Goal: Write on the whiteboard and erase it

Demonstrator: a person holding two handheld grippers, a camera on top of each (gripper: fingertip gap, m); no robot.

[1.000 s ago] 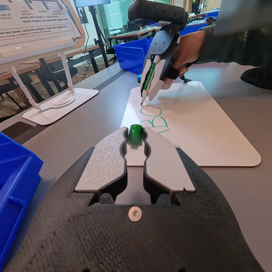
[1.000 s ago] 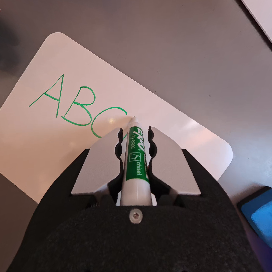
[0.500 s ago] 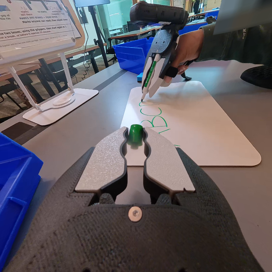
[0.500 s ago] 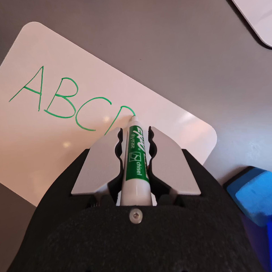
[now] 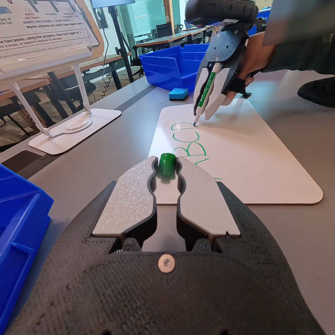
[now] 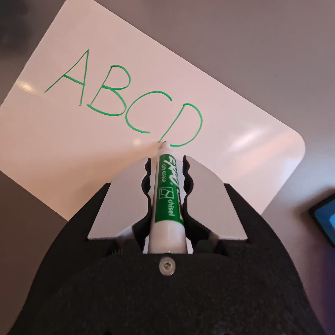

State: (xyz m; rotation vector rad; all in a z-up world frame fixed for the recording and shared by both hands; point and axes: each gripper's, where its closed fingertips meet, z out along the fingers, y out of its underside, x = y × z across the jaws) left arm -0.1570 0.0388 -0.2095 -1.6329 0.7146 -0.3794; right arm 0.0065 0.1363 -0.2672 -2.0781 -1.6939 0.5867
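Eraser [image 5: 178, 93] lies between bin [image 5: 170, 67] and whiteboard [image 5: 253, 163].

I see bright, even light, soft glare on the glossy white whiteboard [image 6: 244, 145], and wide-angle bending at the edges.
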